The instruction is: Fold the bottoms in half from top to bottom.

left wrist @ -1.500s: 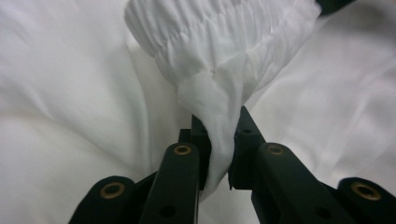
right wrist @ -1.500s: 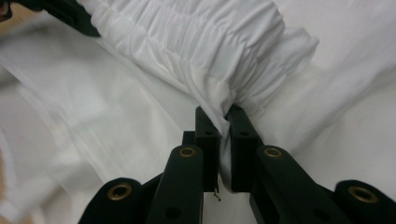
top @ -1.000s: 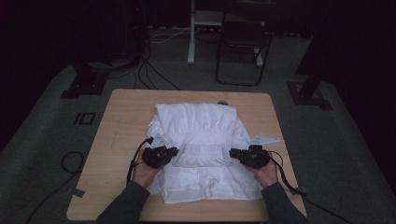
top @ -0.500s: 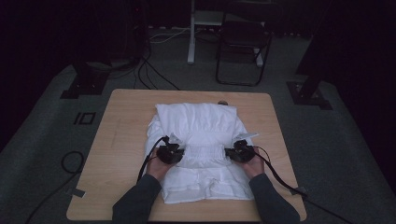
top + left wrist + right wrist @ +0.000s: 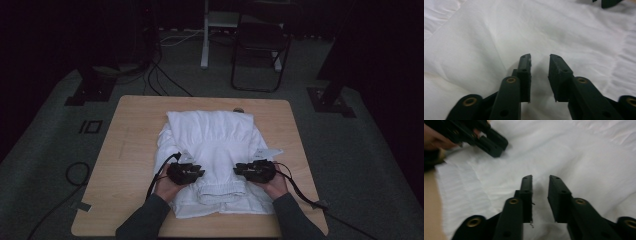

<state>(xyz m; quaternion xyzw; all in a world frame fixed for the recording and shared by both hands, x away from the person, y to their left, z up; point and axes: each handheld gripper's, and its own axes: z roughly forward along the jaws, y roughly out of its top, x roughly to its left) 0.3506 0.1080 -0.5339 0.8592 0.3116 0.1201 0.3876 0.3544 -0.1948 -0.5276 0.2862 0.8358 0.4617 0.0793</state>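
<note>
A white garment [image 5: 212, 142] lies folded on the wooden table [image 5: 130, 150], its ribbed hem [image 5: 220, 190] toward the near edge. My left gripper [image 5: 200, 173] rests low over the garment's near left part, jaws pointing right. In the left gripper view its jaws [image 5: 540, 58] stand apart just above the cloth [image 5: 486, 45] with nothing between them; they have just been opening. My right gripper [image 5: 238, 170] mirrors it on the right. Its jaws [image 5: 540, 180] have also just been opening, with only a gap over the cloth [image 5: 586, 157]. The left gripper [image 5: 486, 140] appears beyond.
Bare wood runs along the table's left side [image 5: 125, 125] and far edge. A small dark object [image 5: 239, 110] sits at the far edge behind the garment. A folding chair [image 5: 260, 55] and cables [image 5: 165, 80] stand on the grey floor beyond.
Both hands came inward from the garment's sides onto its near middle, then slightly toward the near edge. The garment's near part now looks narrower.
</note>
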